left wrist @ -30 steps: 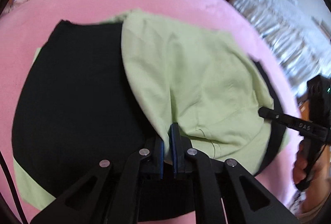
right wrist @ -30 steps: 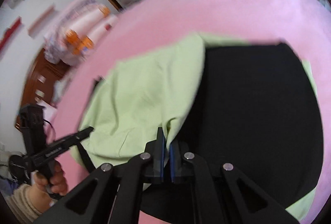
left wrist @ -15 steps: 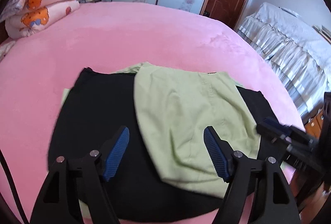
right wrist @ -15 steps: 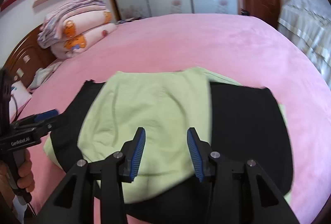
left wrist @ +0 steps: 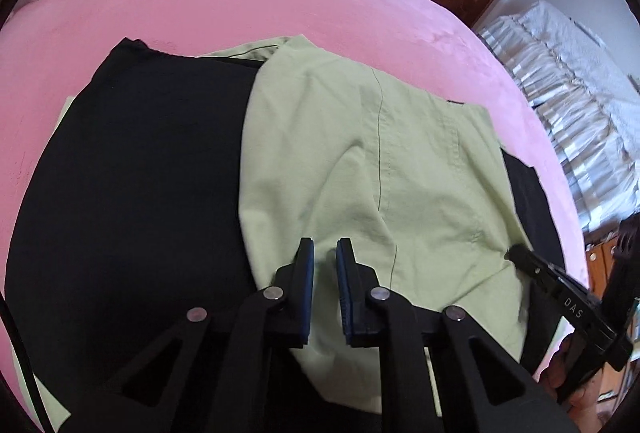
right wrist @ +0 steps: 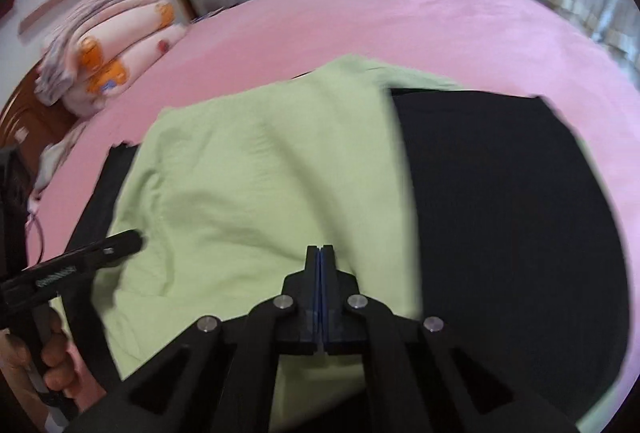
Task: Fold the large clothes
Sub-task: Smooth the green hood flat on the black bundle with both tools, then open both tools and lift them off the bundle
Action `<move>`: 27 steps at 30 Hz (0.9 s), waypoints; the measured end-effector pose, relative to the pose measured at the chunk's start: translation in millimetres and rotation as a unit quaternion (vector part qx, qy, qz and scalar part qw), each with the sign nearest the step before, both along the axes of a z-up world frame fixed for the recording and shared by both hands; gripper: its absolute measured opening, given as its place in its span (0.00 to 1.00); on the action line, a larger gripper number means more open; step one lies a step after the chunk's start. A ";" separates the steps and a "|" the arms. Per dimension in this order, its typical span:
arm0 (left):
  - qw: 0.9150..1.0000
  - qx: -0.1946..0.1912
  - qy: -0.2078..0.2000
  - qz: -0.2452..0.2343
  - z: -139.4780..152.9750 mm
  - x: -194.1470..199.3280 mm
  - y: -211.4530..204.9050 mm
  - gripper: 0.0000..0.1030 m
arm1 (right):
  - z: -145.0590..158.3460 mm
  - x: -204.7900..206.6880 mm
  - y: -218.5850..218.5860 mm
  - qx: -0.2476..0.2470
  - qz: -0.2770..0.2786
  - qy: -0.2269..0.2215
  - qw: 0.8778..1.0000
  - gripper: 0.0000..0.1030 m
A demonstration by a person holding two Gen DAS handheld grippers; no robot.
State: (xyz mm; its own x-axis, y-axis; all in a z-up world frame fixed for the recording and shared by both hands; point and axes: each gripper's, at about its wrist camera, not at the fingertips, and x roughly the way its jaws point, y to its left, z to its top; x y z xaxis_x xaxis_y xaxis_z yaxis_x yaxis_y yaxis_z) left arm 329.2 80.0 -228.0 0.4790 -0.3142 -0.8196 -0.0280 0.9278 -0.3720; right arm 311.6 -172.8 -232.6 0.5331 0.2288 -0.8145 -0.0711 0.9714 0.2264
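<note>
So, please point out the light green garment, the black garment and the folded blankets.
light green garment point(left wrist: 420, 169): left wrist view, its middle.
black garment point(left wrist: 140, 173): left wrist view, its bare part.
folded blankets point(right wrist: 108, 49): right wrist view, stack's front.

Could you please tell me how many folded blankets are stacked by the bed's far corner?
3 that I can make out: the blankets lie stacked at the far left of the pink bed, the striped one on top; more may be hidden underneath.
</note>
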 end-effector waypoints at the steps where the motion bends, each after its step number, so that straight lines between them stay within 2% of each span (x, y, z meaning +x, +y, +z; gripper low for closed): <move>1: 1.000 0.003 0.000 0.003 1.9 -2.2 -1.4 0.11 | 0.1 -3.5 -4.2 0.011 0.000 0.006 1.000 0.00; 4: 1.000 0.013 -0.002 0.008 5.4 -7.6 -7.9 0.11 | 7.8 -16.3 -5.0 0.016 -0.005 0.007 1.000 0.01; 8: 1.000 0.024 -0.001 0.012 25.6 -14.4 -17.2 0.19 | 23.5 -27.0 -0.7 0.010 -0.007 -0.005 1.000 0.03; 11: 0.999 0.039 -0.013 0.018 46.1 -24.7 -17.4 0.31 | 42.5 -35.8 4.8 0.011 -0.006 -0.016 1.000 0.03; 13: 0.998 0.060 -0.025 0.021 63.6 -33.2 -18.9 0.46 | 53.5 -44.4 7.1 0.007 -0.007 -0.023 1.000 0.03; 19: 0.993 0.106 -0.045 0.015 108.2 -65.3 -25.9 0.48 | 95.7 -74.7 10.2 0.015 -0.015 -0.040 0.999 0.03; 22: 0.991 0.120 -0.057 0.013 132.5 -96.6 -20.4 0.49 | 116.1 -92.9 12.2 0.008 -0.019 -0.052 0.998 0.03; 25: 0.990 0.127 -0.065 0.013 150.8 -122.8 -20.2 0.52 | 136.2 -114.8 13.7 0.009 -0.023 -0.064 0.998 0.11; 27: 0.989 0.129 -0.070 0.014 160.7 -142.6 -21.4 0.55 | 147.5 -130.0 14.9 0.015 -0.026 -0.076 0.997 0.30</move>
